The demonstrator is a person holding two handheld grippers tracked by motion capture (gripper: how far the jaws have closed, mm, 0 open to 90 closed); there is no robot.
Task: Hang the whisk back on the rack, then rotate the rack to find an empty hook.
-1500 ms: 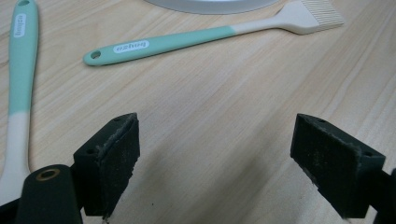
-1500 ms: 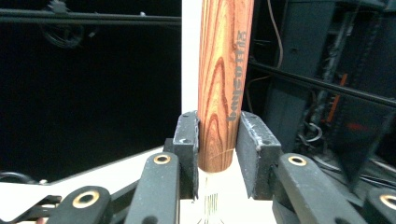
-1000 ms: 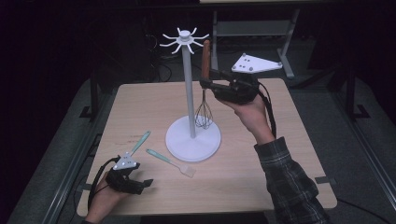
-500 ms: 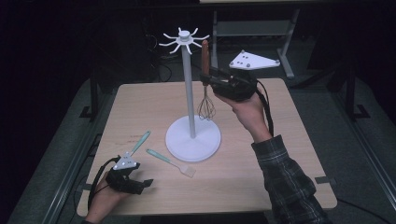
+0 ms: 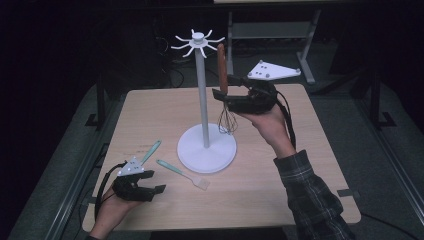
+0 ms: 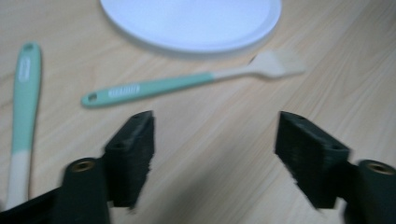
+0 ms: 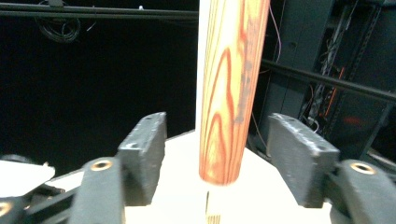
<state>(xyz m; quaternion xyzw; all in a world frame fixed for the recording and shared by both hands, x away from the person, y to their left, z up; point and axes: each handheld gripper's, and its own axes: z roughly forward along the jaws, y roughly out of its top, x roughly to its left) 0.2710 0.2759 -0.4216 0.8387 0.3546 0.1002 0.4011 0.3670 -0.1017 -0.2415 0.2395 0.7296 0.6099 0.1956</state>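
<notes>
A whisk with a wooden handle (image 5: 222, 70) stands upright beside the white stand's pole (image 5: 202, 100). Its top is close under one hook arm, and its wires (image 5: 227, 120) hang above the round base (image 5: 206, 150). My right gripper (image 5: 225, 96) is raised at the handle's lower end. In the right gripper view the handle (image 7: 231, 88) stands between the open jaws (image 7: 219, 140) with a gap on each side. My left gripper (image 5: 156, 181) rests open and holding nothing at the table's near left (image 6: 215, 140).
A teal-handled pastry brush (image 5: 182, 173) (image 6: 187, 83) and a teal-handled spatula (image 5: 150, 151) (image 6: 23, 107) lie on the wooden table (image 5: 300, 190) between my left gripper and the stand's base (image 6: 191, 21). Dark floor and metal frames surround the table.
The right gripper has shifted only slightly by the whisk handle. The whisk, the left gripper and the utensils on the table stay where they were.
</notes>
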